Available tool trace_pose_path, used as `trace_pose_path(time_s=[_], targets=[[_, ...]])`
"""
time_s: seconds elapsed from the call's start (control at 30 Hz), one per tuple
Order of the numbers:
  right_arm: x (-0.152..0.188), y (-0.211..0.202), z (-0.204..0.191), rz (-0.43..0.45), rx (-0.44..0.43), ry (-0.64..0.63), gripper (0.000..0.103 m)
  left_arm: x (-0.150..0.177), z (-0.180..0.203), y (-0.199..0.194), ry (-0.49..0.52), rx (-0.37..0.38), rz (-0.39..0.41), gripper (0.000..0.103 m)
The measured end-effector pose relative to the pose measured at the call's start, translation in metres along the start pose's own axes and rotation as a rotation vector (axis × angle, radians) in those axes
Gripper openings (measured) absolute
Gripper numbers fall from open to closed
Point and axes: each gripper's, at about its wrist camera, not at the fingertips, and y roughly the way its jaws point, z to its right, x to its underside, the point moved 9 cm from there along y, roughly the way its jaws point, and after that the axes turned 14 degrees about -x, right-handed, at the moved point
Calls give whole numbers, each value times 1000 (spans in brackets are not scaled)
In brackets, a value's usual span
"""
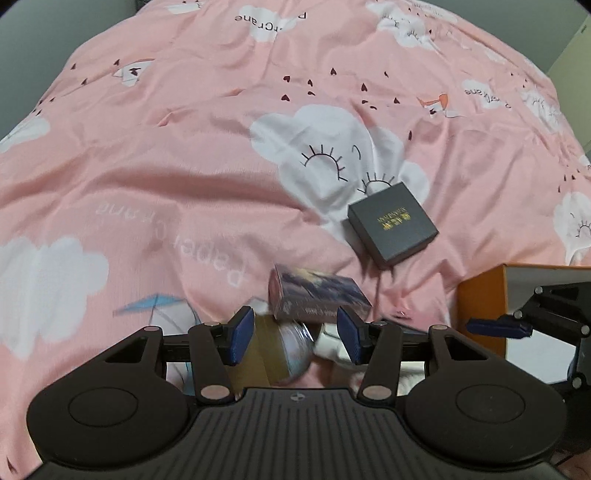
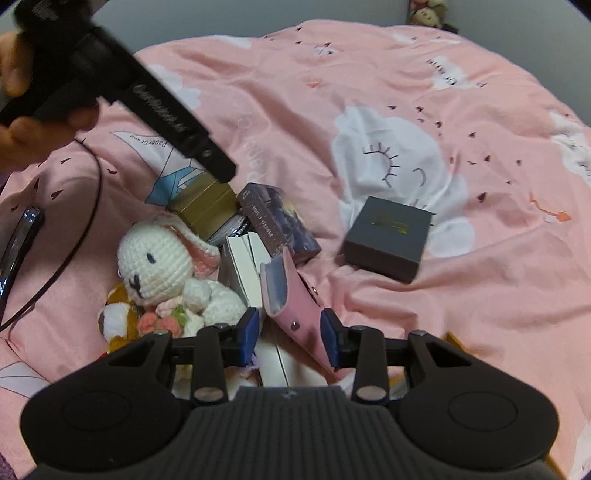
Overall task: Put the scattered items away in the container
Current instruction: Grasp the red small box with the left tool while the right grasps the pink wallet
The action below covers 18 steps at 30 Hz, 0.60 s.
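On the pink bedspread lies a dark grey box (image 1: 392,224) with gold lettering, also in the right wrist view (image 2: 386,237). A purple card box (image 1: 317,297) lies just ahead of my left gripper (image 1: 295,338), which is open over a gold box (image 1: 266,354). In the right wrist view the purple card box (image 2: 280,221), gold box (image 2: 207,206), white boxes (image 2: 242,266), a white knitted bunny (image 2: 159,266) and a pink pouch (image 2: 295,306) form a pile. My right gripper (image 2: 290,338) stands open around the pink pouch. The orange container (image 1: 480,306) is at the right.
The left gripper's black body (image 2: 122,85) and the hand holding it cross the upper left of the right wrist view. A black cable (image 2: 92,206) and a dark phone (image 2: 20,236) lie at the left. Plush toys (image 2: 428,13) sit at the far wall.
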Motion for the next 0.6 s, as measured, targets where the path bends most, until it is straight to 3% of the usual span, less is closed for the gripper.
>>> trace_pose_path(time_s=[0.07, 0.2, 0.27, 0.4, 0.6], targets=[[-4, 6, 4, -21, -12, -3, 39, -10, -2, 11, 3, 13, -21, 59], [-14, 15, 8, -78, -72, 20, 33, -24, -1, 41, -7, 113, -151, 59], [-20, 19, 9, -85, -87, 16, 34, -28, -1, 58, -8, 120, -190, 59], [-23, 35, 11, -108, -105, 4, 34, -25, -8, 91, -34, 120, -268, 59], [-24, 34, 27, -150, -115, 48, 34, -16, 0, 116, -121, 244, -380, 61]])
